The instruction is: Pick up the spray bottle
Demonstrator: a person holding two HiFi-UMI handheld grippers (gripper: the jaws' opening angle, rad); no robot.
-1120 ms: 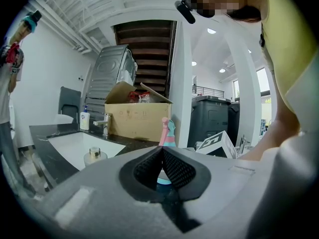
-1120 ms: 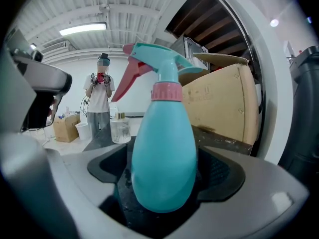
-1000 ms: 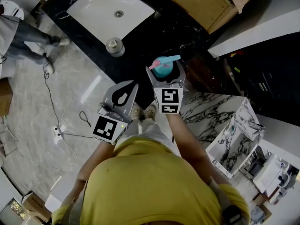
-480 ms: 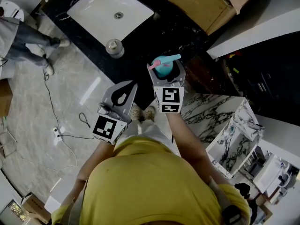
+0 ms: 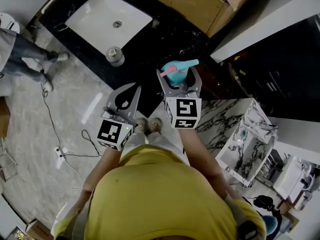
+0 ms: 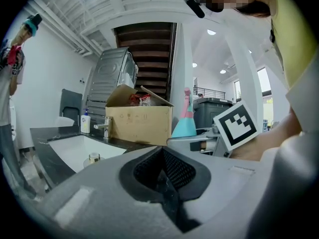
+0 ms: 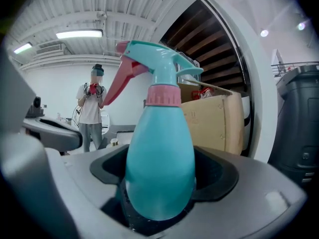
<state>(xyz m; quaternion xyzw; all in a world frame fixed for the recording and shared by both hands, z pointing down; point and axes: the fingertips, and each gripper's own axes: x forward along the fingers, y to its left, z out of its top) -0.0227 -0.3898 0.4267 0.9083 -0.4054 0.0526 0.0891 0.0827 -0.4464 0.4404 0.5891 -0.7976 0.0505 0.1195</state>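
Note:
The spray bottle (image 5: 175, 72) is teal with a pink collar and a pink trigger. It stands upright between the jaws of my right gripper (image 5: 178, 75), which is shut on its belly and holds it above the black counter (image 5: 150, 44). In the right gripper view the spray bottle (image 7: 159, 168) fills the middle, seated in the dark pads of the right gripper (image 7: 159, 205). My left gripper (image 5: 134, 88) hangs to the left of it, beside the counter's edge, jaws shut with nothing in them. The left gripper (image 6: 164, 183) shows its pads pressed together in its own view.
A white sink (image 5: 100, 19) is set into the counter, with a small jar (image 5: 114, 55) by its near corner. A cardboard box (image 5: 200, 1) stands at the back. A marble-patterned cabinet (image 5: 250, 134) is on the right. A person's legs (image 5: 25, 46) and a cable (image 5: 55, 129) are on the floor at left.
My right gripper has risen with the spray bottle held in it. The left gripper has stayed where it was.

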